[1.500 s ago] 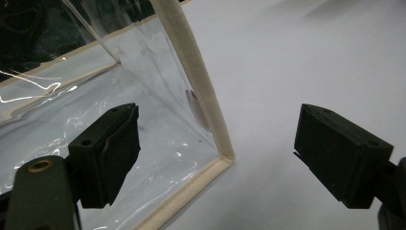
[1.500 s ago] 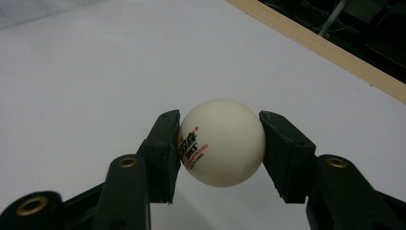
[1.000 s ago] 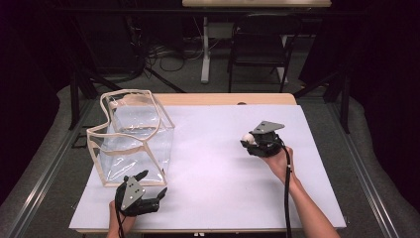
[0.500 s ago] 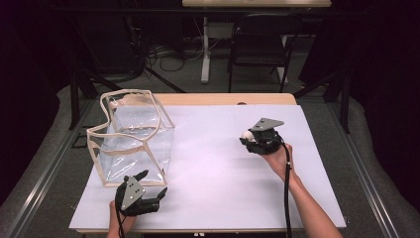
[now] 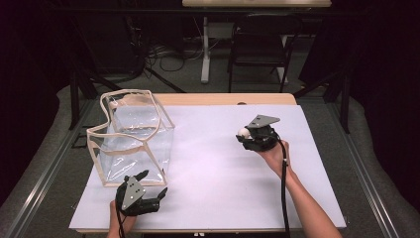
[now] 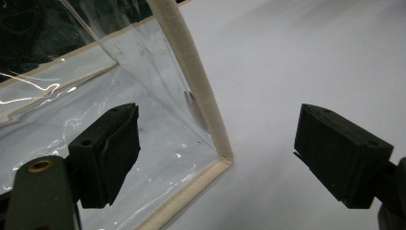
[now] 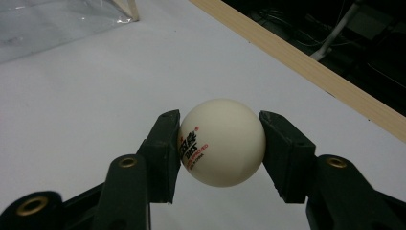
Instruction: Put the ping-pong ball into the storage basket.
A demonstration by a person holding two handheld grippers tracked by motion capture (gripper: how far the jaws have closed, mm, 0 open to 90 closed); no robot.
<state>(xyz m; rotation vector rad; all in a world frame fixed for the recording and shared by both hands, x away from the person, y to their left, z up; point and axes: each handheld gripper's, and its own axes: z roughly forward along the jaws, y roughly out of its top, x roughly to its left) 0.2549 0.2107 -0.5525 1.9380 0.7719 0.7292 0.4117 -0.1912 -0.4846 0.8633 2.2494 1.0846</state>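
Over on the right side of the table [image 5: 307,198], the right gripper [image 5: 246,134] pinches a white ball [image 7: 222,142] between its jaws, while the clear bag [image 5: 131,141] stands well off to its left, just beyond the wide-open left gripper [image 5: 153,186].

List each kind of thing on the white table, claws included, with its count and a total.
Clear plastic bag with cream fabric edging: 1
White table-tennis ball with red print: 1
Black two-jaw claws, left claw and right claw: 2
Total: 4
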